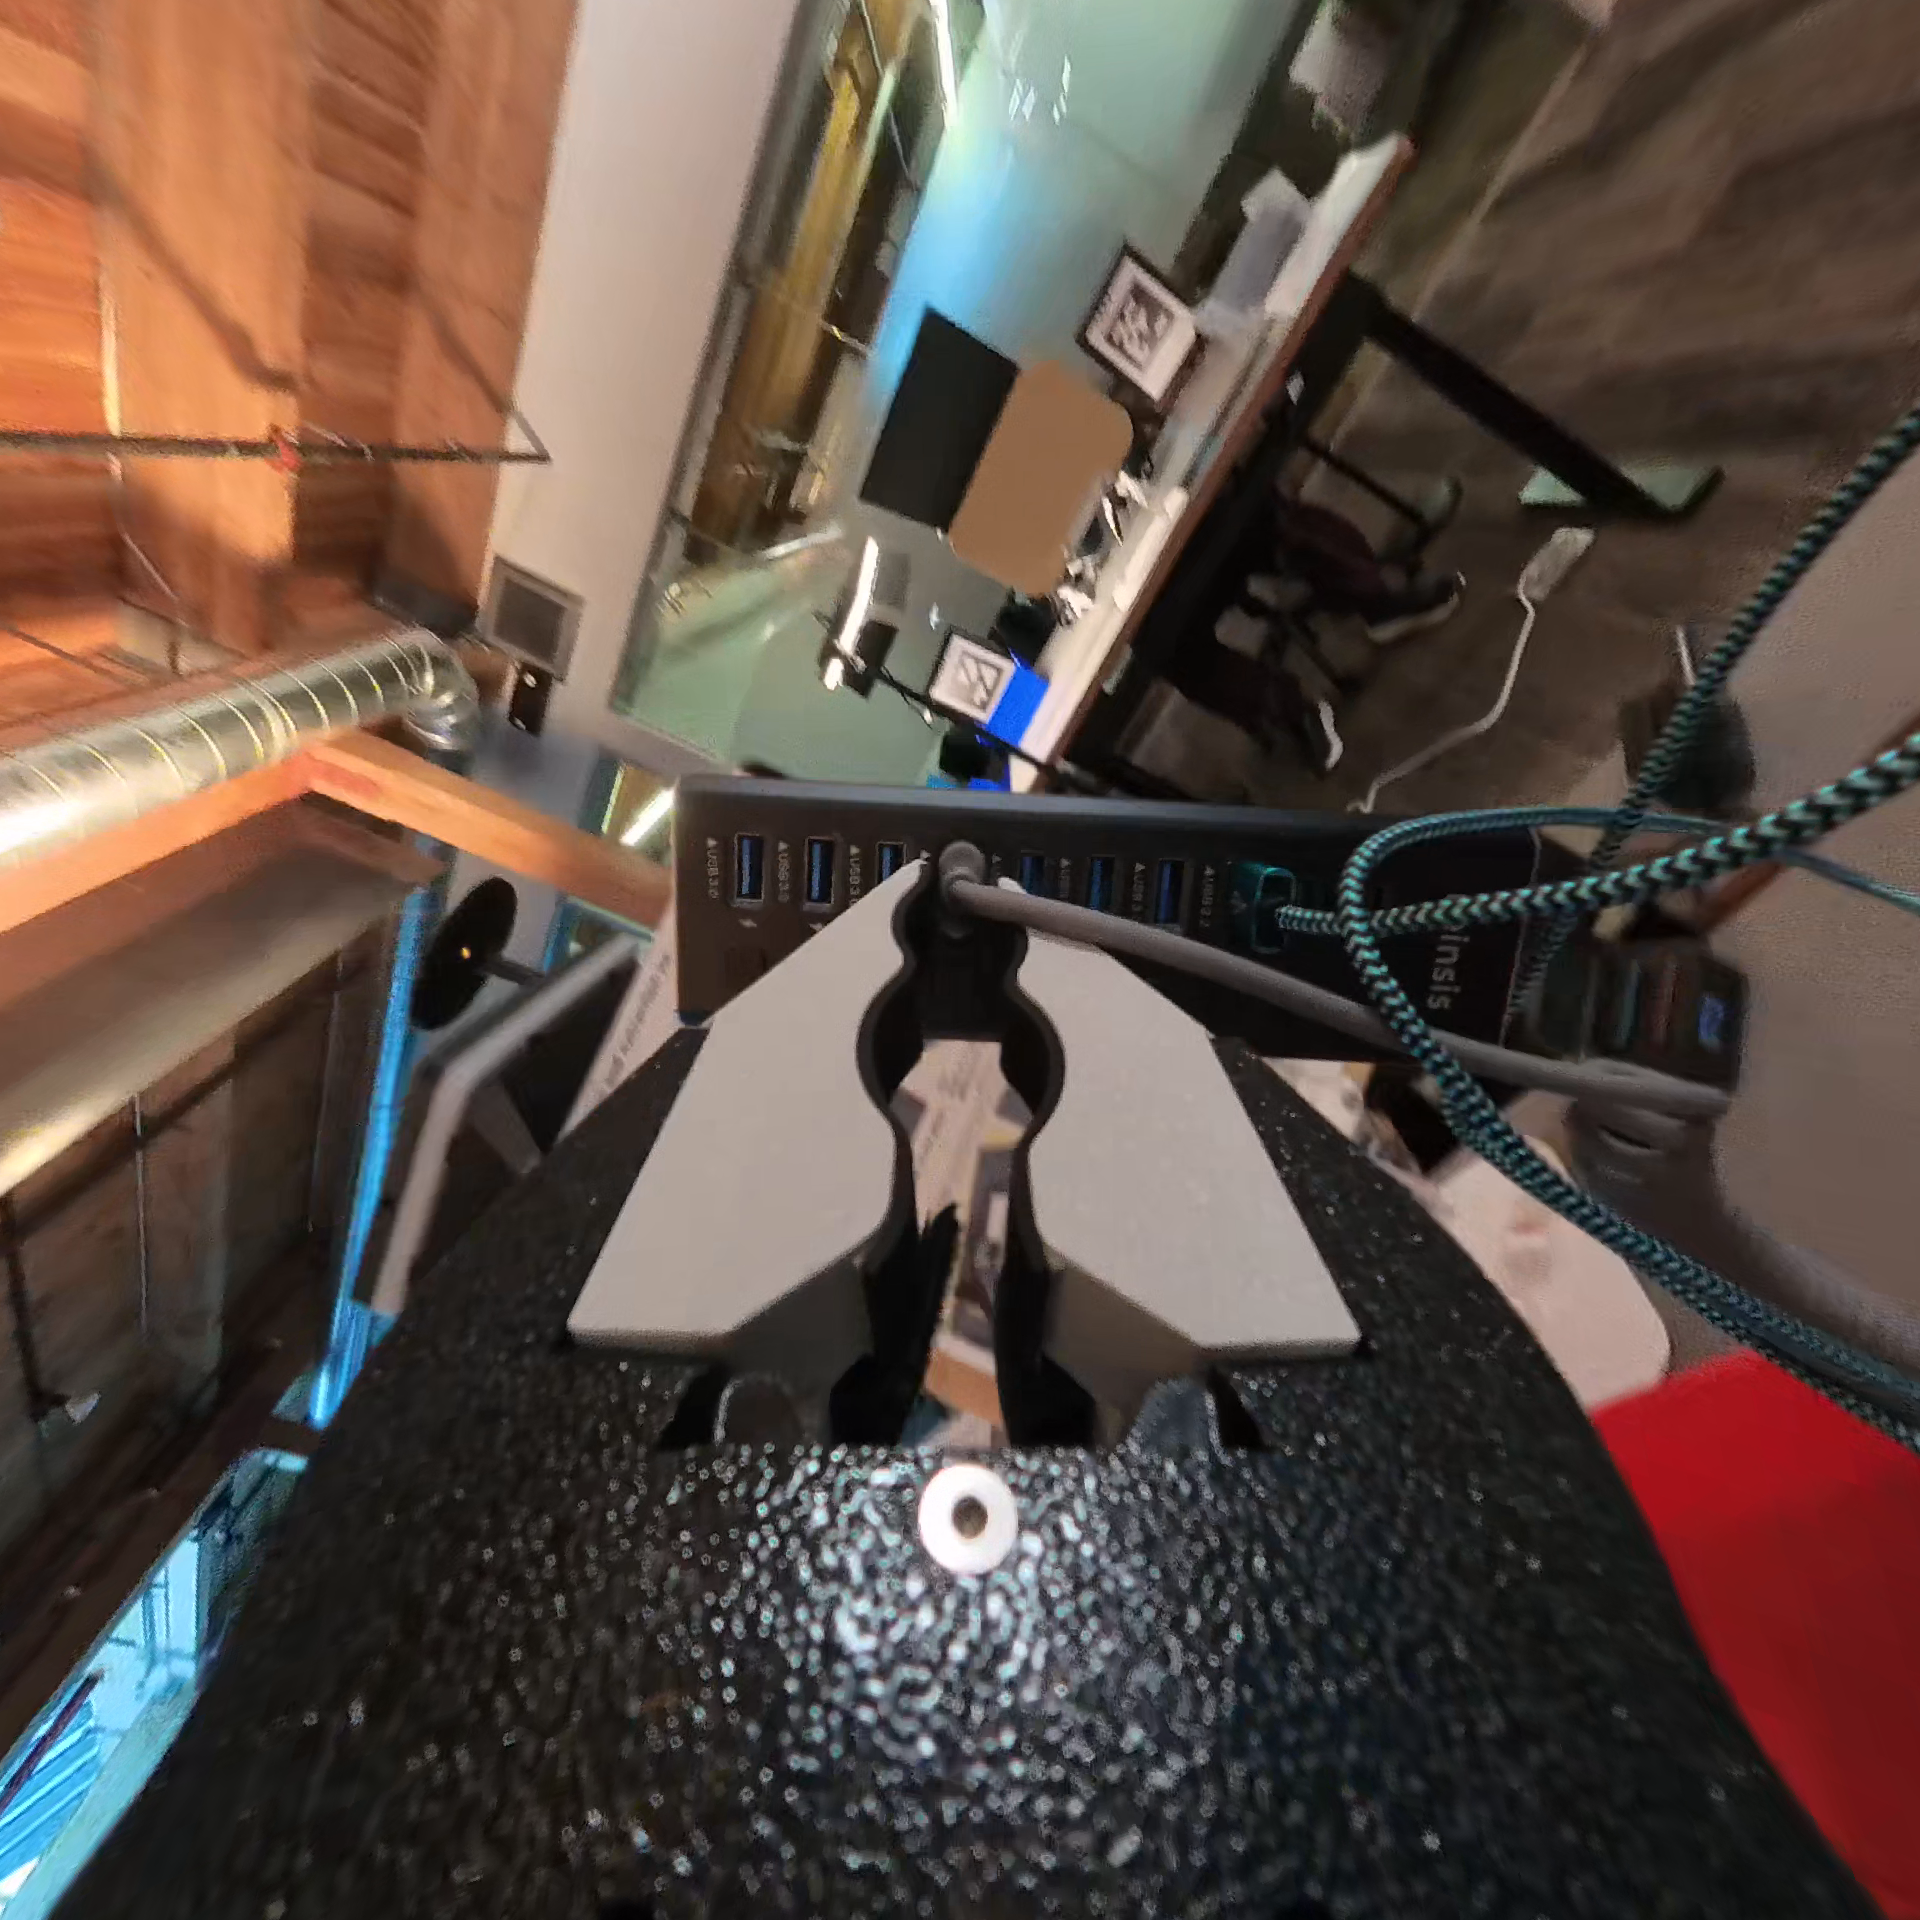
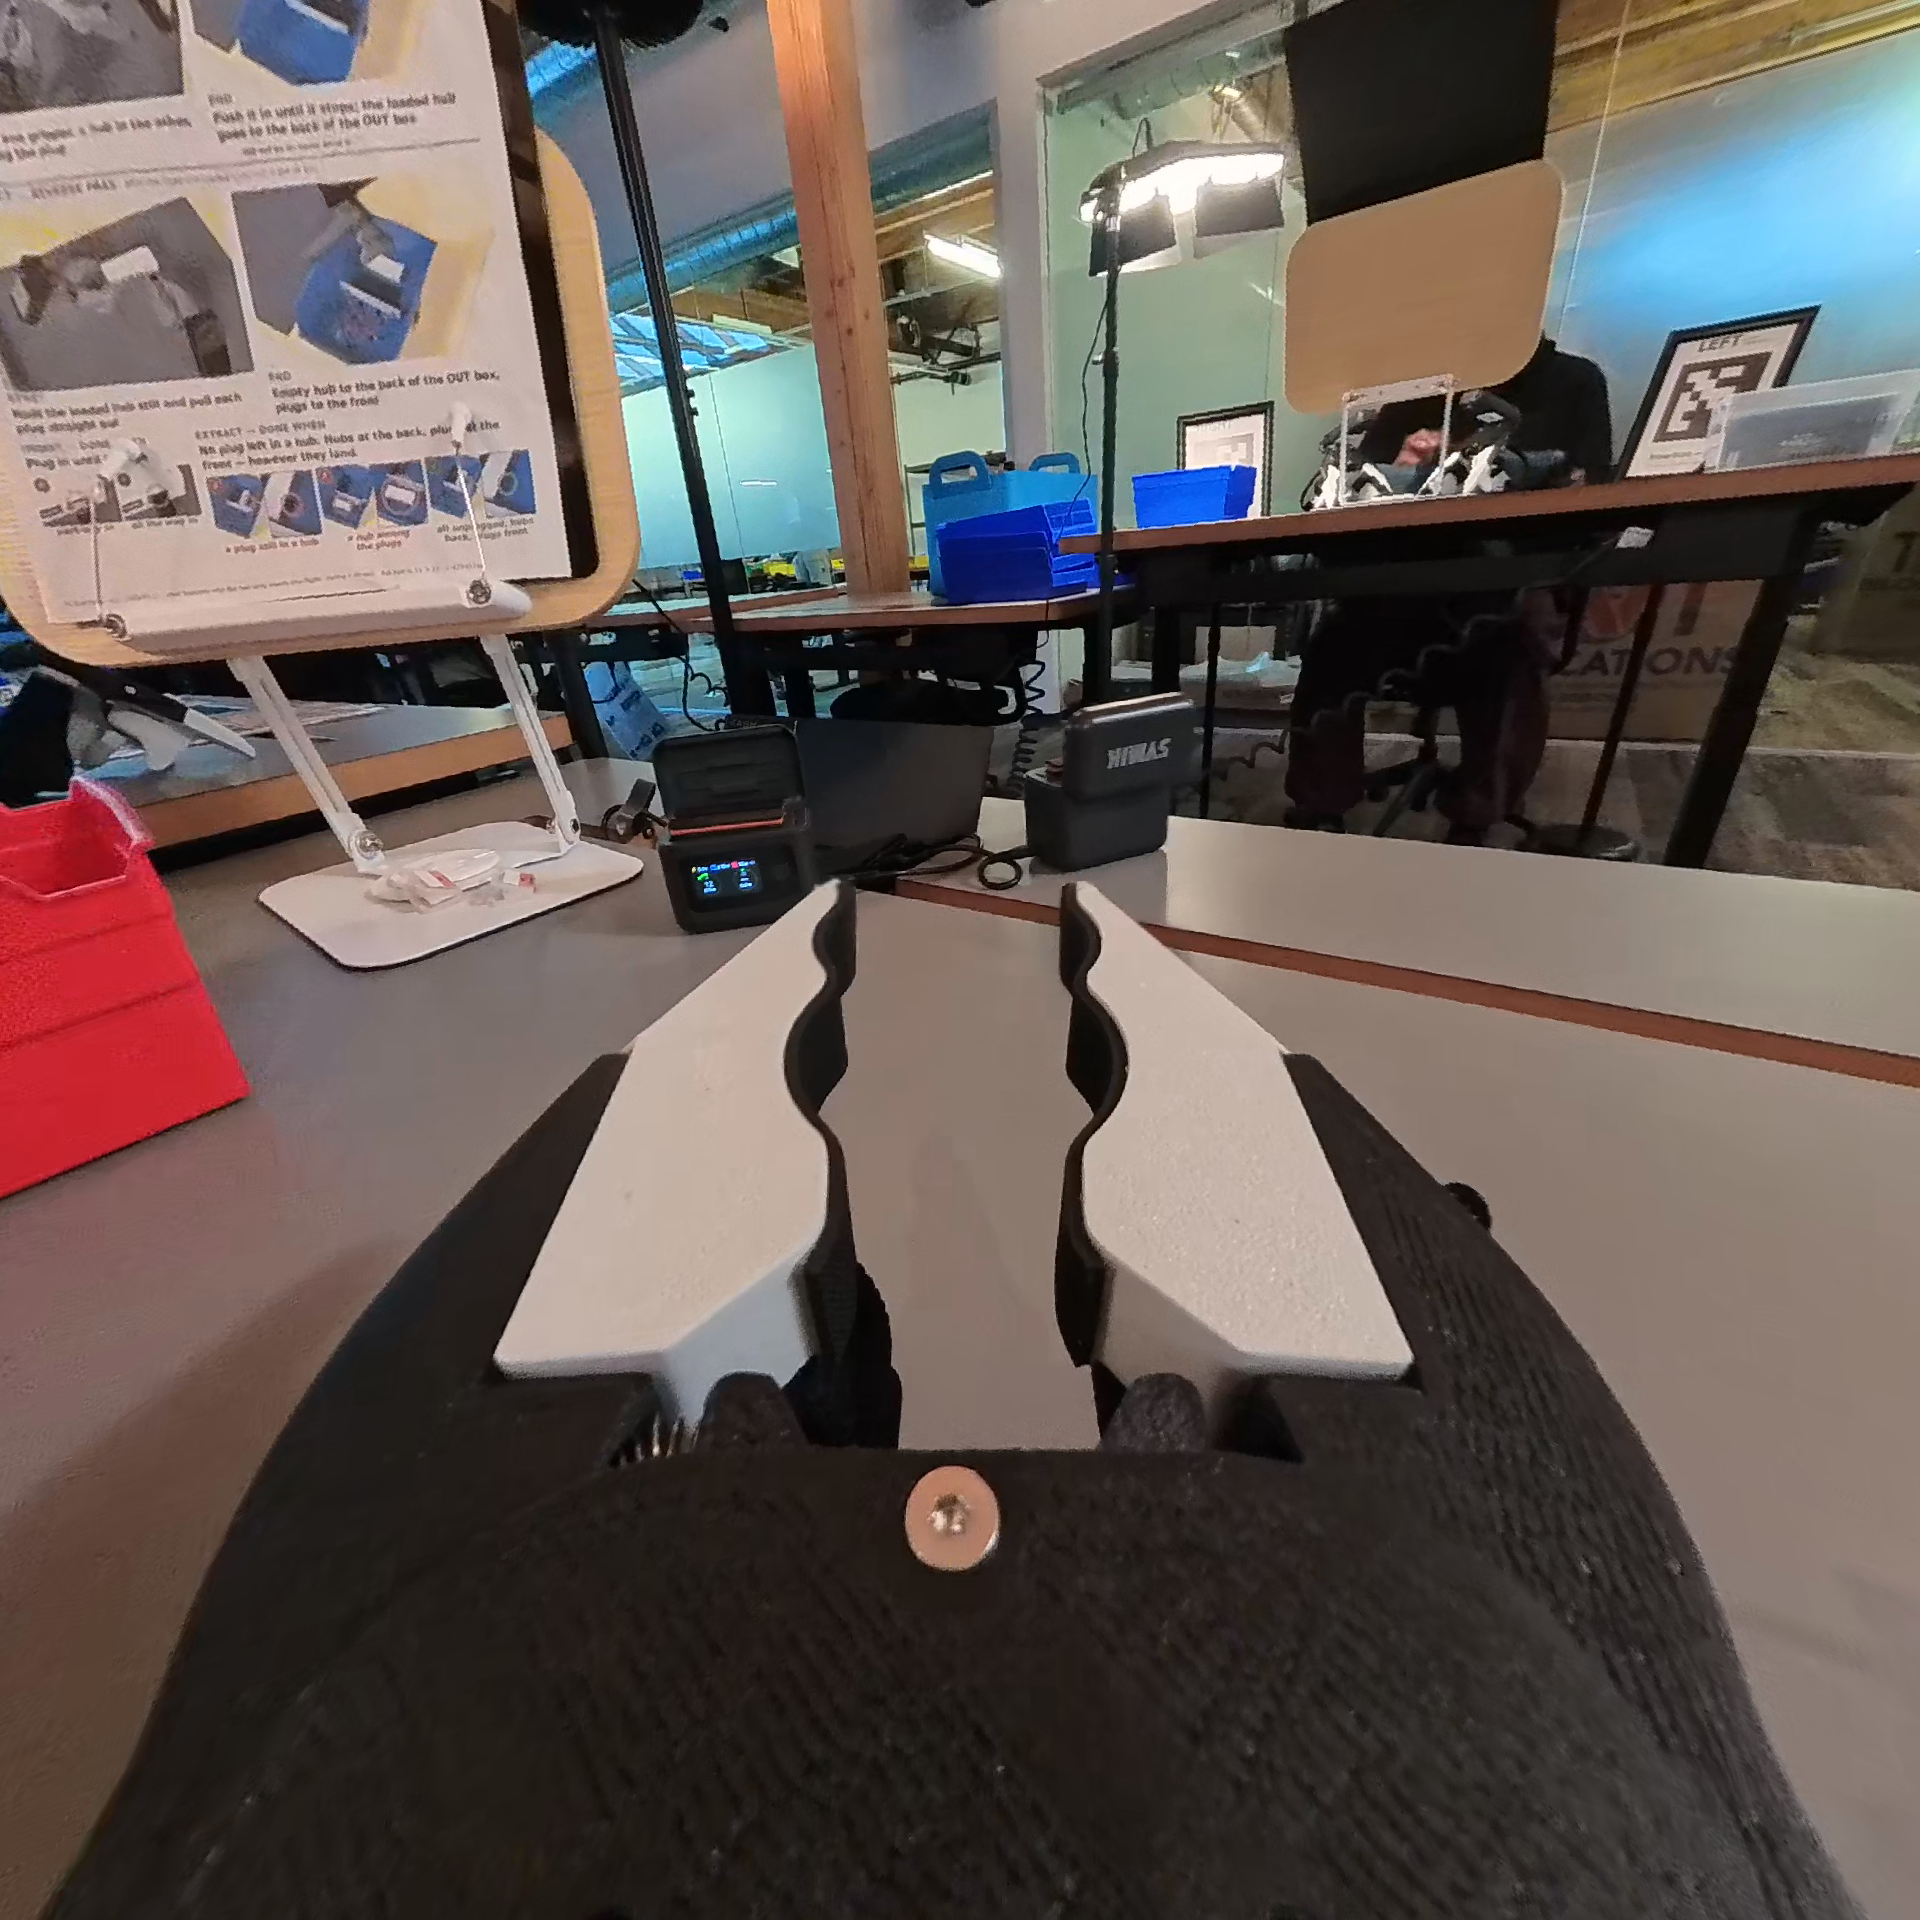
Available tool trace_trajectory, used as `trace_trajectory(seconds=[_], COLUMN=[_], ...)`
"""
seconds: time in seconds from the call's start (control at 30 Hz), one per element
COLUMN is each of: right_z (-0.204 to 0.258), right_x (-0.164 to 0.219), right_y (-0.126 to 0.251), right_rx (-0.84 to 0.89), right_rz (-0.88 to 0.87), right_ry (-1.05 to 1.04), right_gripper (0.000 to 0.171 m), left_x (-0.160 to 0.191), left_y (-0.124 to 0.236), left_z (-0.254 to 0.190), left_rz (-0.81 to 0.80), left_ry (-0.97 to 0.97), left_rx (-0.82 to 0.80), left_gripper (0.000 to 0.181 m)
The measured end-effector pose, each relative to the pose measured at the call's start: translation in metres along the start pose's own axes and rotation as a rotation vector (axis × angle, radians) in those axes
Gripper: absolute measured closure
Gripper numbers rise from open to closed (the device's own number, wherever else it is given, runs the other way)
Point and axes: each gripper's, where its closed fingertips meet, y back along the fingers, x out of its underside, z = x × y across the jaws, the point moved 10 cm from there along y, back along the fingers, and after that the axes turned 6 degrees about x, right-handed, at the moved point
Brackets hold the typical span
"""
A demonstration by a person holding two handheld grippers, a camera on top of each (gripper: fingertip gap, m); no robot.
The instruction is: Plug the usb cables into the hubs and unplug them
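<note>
Held the black hub up off the table, in front of the left gripper, row of blue ports facing the camera. Closed narrow on the dark plug of the grey cable, fingertips pinching it right at the port face, so plug seated or nearly so; could not tell how deep. Looked stiff and small at the plug, easy to grip squarely by its moulded body, not by the soft cord trailing off to the right. Seemed light and rigid as for the hub, likely to swing if pulled without bracing. Saw a braided teal-and-black cable plugged further along the hub, looping loosely, limp and prone to snagging. Hovered empty over the grey table with the right gripper, jaws standing wide apart, nothing between them, red bin off to its left.
</note>
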Motion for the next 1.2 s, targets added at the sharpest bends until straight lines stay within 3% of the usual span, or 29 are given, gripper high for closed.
trace_trajectory(seconds=[0.03,0.17,0.3,0.63,0.8,0.9,1.03,1.2], right_z=[-0.001,-0.011,-0.023,-0.038,-0.041,-0.034,-0.009,0.01], right_x=[-0.001,-0.007,-0.011,-0.016,-0.02,-0.025,-0.034,-0.022], right_y=[0.001,0.005,0.009,0.013,0.015,0.015,0.013,0.004], right_rx=[0.008,0.048,0.097,0.145,0.137,-0.032,-0.543,-0.64], right_rz=[-0.005,-0.036,-0.05,-0.08,-0.099,-0.152,-0.179,-0.002], right_ry=[0.0,0.001,-0.009,-0.066,-0.057,-0.079,-0.163,-0.056], right_gripper=[0.133,0.133,0.133,0.134,0.134,0.13,0.122,0.12], left_x=[-0.015,-0.059,-0.068,-0.011,0.025,0.039,0.049,0.054], left_y=[-0.003,-0.019,-0.036,-0.068,-0.085,-0.09,-0.094,-0.093], left_z=[0.007,0.014,-0.026,-0.2,-0.267,-0.299,-0.331,-0.351], left_rz=[-0.025,-0.129,-0.195,-0.295,-0.365,-0.372,-0.357,-0.395], left_ry=[0.002,0.033,0.046,0.154,0.176,0.121,0.038,-0.022], left_rx=[-0.006,0.057,0.135,0.287,0.271,0.235,0.242,0.294], left_gripper=[0.175,0.175,0.175,0.175,0.174,0.174,0.174,0.174])
